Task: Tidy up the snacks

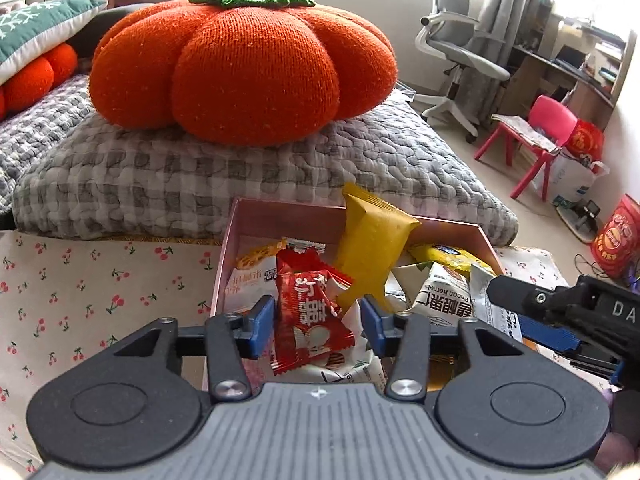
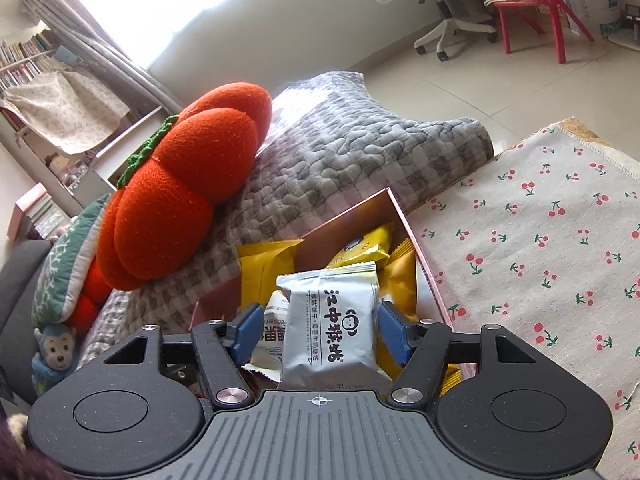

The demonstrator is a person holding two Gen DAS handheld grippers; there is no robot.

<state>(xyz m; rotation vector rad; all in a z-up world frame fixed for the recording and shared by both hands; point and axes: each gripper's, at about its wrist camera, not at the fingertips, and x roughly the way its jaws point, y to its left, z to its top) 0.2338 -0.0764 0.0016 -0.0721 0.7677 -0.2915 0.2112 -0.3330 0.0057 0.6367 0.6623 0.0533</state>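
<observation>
Your left gripper [image 1: 318, 326] has its jaws parted around the red candy packet [image 1: 310, 320], pads just off it, over the pink box [image 1: 280, 216] of snacks. Your right gripper [image 2: 318, 330] is the same deal: jaws open, silver biscuit pack [image 2: 332, 320] sitting between them, barely clear.

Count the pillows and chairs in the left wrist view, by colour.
Orange pillows: 2
Green pillow: 1
Grey chair: 1
Pink chair: 1
Total: 5
</observation>
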